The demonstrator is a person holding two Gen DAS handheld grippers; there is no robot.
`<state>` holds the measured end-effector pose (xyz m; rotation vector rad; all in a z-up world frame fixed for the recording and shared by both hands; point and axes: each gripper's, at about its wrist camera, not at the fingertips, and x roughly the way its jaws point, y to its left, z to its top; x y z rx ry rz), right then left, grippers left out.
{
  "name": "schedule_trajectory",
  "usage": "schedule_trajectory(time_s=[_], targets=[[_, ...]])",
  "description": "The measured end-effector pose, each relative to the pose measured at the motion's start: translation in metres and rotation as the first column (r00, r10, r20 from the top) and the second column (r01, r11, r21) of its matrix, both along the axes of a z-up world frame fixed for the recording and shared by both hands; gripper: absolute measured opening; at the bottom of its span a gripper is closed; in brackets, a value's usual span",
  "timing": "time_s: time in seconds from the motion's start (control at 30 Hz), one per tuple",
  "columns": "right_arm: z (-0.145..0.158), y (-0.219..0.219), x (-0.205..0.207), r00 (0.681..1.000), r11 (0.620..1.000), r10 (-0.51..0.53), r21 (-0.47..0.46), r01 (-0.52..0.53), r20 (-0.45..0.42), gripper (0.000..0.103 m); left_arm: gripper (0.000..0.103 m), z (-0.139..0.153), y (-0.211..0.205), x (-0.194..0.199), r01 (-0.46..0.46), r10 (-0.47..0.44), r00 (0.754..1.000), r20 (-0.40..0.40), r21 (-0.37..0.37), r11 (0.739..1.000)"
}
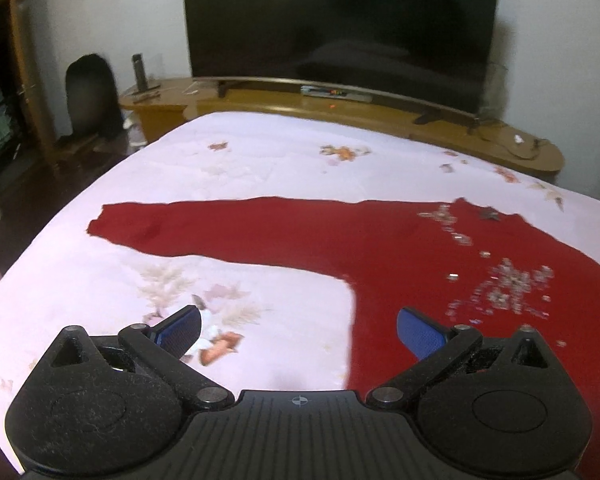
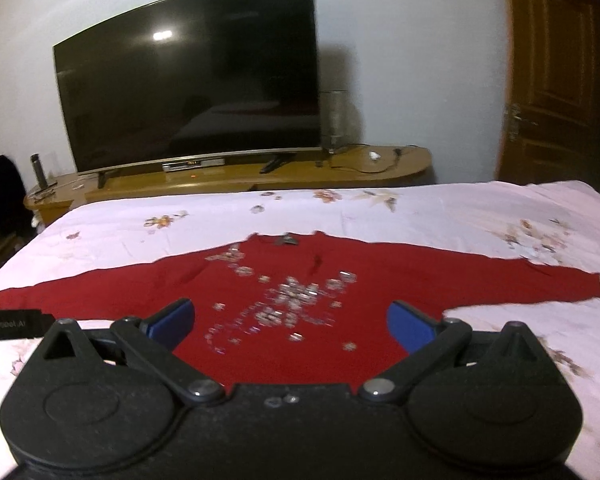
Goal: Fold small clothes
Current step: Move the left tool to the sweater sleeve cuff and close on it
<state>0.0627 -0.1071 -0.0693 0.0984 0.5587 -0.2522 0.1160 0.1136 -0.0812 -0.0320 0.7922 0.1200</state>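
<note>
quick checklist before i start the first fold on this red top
1. Red top spread flat on the bed sheet, both sleeves out: ok.
2. Left gripper open, holding nothing: ok.
3. Right gripper open, holding nothing: ok.
4. Sequin decoration faces up; folding may snag it: cannot tell.
5. Bottom hem visible: not ok, hidden behind the grippers.

Both units identical: left gripper (image 1: 299,334) and right gripper (image 2: 290,326) have matte black ribbed bodies, round side housings, silver pivot screws on linkage arms, blue textured pads (image 1: 418,336), crosshair mark at left's centre.
</note>
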Motion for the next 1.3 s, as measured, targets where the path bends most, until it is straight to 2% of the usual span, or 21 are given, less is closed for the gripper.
schedule_trajectory(time_s=[0.17,0.43,0.63,0.77,1.03,1.3], targets=[[-0.009,0.023,0.033,0.998,0.999,0.054,0.011,-0.054,-0.013,0.103,0.103,-0.019,0.035,0.024,-0.035,0.035,0.999,-0.041,0.009,0.999],[-0.028,0.068,0.078,0.992,0.992,0.124,0.018,-0.124,-0.027,0.102,0.103,-0.053,0.100,0.065,-0.122,0.120,0.988,-0.094,-0.017,0.992],[-0.043,0.090,0.102,0.990,0.992,0.130,0.014,-0.129,-0.055,0.102,0.103,-0.078,0.147,0.092,-0.187,0.178,0.973,-0.145,-0.054,0.981],[-0.051,0.103,0.116,0.989,0.991,0.132,0.007,-0.132,-0.071,0.102,0.103,-0.097,0.178,0.109,-0.238,0.212,0.959,-0.186,-0.126,0.963],[-0.066,0.128,0.136,0.983,0.987,0.159,-0.001,-0.159,-0.092,0.102,0.103,-0.124,0.218,0.128,-0.309,0.264,0.938,-0.225,-0.195,0.931],[-0.077,0.139,0.150,0.980,0.985,0.168,-0.009,-0.170,-0.111,0.102,0.102,-0.145,0.243,0.146,-0.348,0.297,0.933,-0.205,-0.292,0.891]])
